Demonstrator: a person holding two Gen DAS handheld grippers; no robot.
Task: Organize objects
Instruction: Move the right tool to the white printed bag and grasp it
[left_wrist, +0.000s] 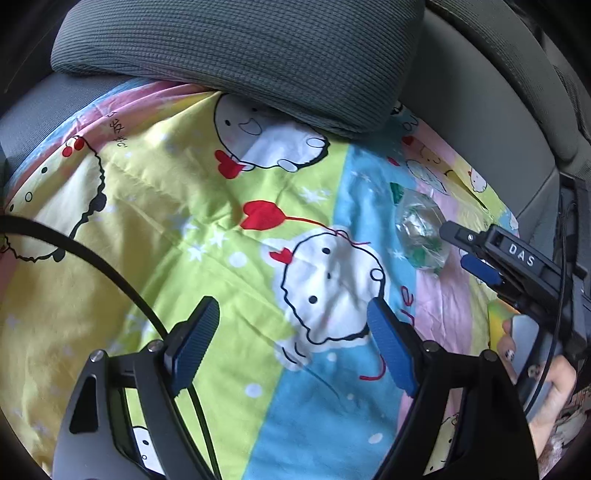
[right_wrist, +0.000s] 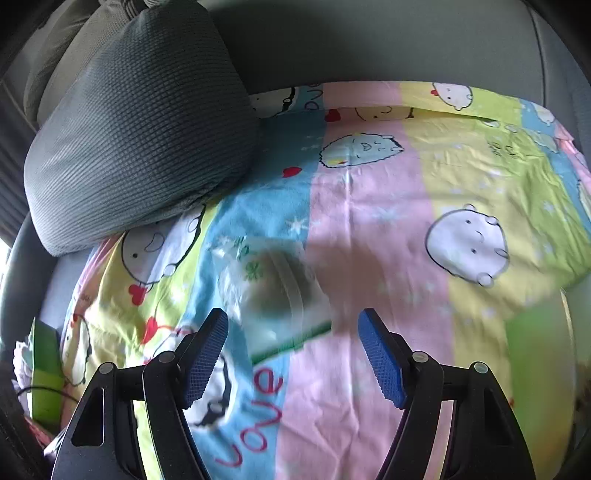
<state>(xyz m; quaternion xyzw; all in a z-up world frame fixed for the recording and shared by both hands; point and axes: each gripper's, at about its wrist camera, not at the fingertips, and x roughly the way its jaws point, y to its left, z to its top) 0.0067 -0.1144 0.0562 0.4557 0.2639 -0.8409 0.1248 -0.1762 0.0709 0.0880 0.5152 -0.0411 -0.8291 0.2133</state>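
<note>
Since the clear plastic wrapper (right_wrist: 269, 295) lies loose on the cartoon bedsheet (right_wrist: 388, 221) with nothing gripping it, count the task as barely started. In the right wrist view it sits centre-left, on the blue stripe at its border with the pink one, just above and between your right gripper (right_wrist: 293, 354) fingers; it is blurred, so I can't tell whether anything is inside beyond the green print. In the left wrist view the same wrapper (left_wrist: 421, 236) shows at middle right, crumpled, with the right gripper (left_wrist: 463, 245) tips close beside it, maybe touching its edge; contact can't be confirmed.

Both tools are spread wide and empty. The left gripper (left_wrist: 291, 343) hangs over the white cartoon figure at lower centre of its frame, well apart from the wrapper.

Outward from there: a grey knit cushion (left_wrist: 236, 59) rests on the sheet's far edge, at the top of the left view and the upper left of the right view. Grey upholstery (right_wrist: 369, 40) backs everything. A green flat item (right_wrist: 46, 373) pokes in at the lower left of the right view; what it is I can't say. Part of your hand (left_wrist: 554, 391) shows at the lower right of the left view.

Done: nothing visibly sorted. Left: grab the wrapper, find it a place. No bin or container is in view.
</note>
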